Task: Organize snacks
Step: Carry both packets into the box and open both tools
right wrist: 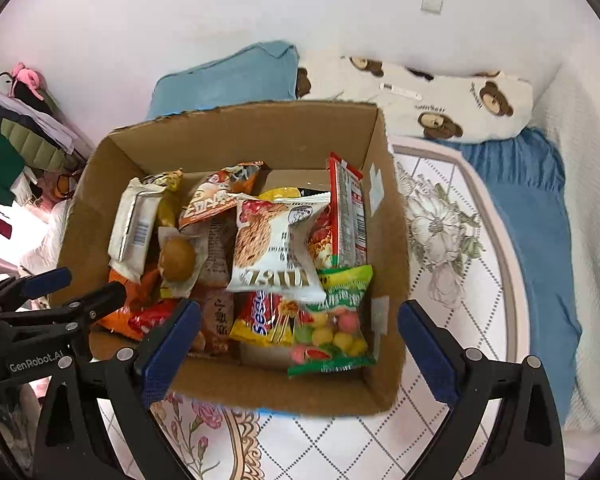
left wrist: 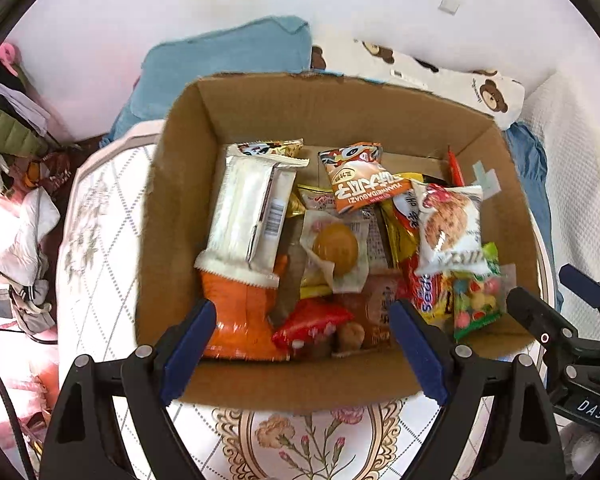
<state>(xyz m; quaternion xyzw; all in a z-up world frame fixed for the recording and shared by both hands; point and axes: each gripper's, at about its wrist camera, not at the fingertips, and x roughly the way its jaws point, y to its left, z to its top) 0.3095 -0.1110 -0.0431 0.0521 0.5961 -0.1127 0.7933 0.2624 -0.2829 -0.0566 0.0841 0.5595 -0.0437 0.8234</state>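
Snack packets fill one brown cardboard box (left wrist: 180, 184); left gripper (left wrist: 304, 344) and right gripper (right wrist: 300, 348) both spread, empty.

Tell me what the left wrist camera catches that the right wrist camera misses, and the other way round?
Only the left view shows the orange stocking-shaped pack nearly whole; the right view shows just its edge. The left also frames the open left gripper over the box.

Only the right view shows the red-and-white packet full length against the box wall, and the big flower print on the mat, with the open right gripper in front.

Both show the cardboard box, the cookie packet, the candy bag and the bear pillow.
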